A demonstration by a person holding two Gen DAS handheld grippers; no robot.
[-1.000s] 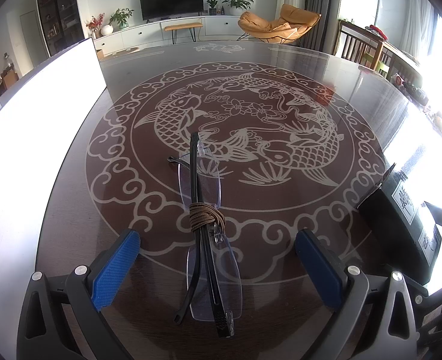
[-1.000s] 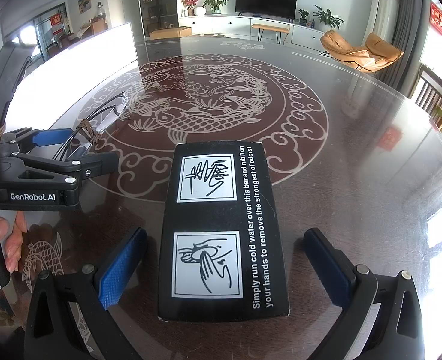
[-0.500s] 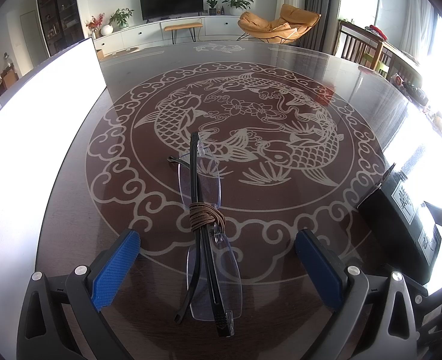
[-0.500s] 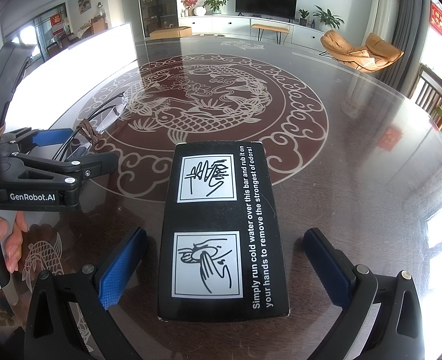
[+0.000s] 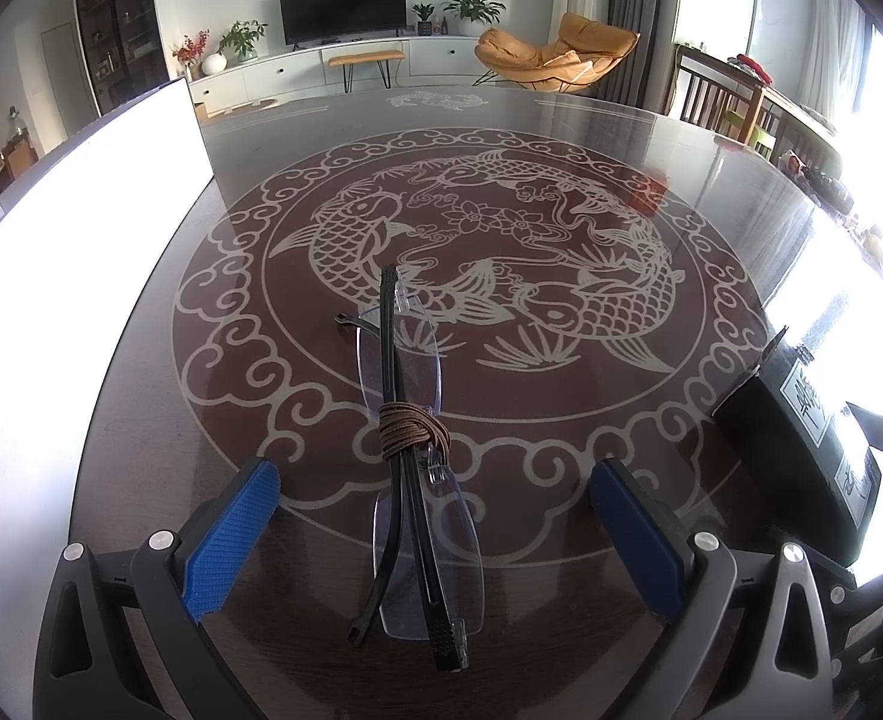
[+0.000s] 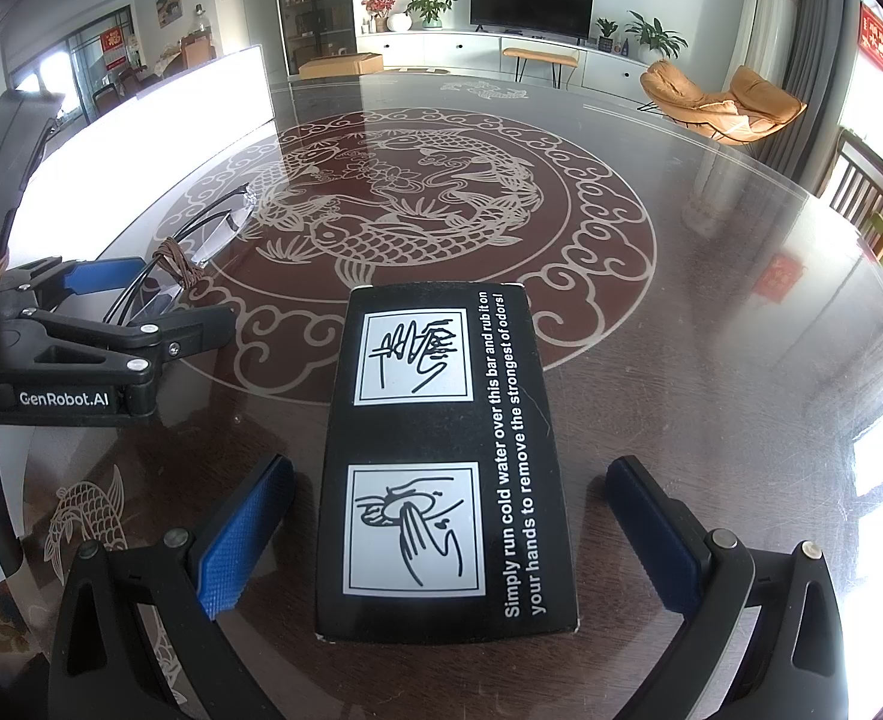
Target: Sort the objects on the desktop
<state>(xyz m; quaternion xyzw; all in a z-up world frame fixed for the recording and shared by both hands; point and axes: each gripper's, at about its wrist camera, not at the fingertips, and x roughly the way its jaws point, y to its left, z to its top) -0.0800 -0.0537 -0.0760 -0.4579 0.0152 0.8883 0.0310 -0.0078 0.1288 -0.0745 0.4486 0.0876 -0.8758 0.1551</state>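
Nearest me, the left gripper (image 5: 432, 519) has its blue pads spread wide, either side of folded glasses (image 5: 408, 450) lying on the table (image 5: 711, 192). The right gripper (image 6: 450, 531) gapes likewise around a black box (image 6: 441, 456). Beyond, a white board (image 5: 81, 180) stands.

A television (image 5: 342, 15) stands at twelve o'clock, an orange lounge chair (image 5: 552, 54) at one, and wooden chairs (image 5: 720, 102) at two.
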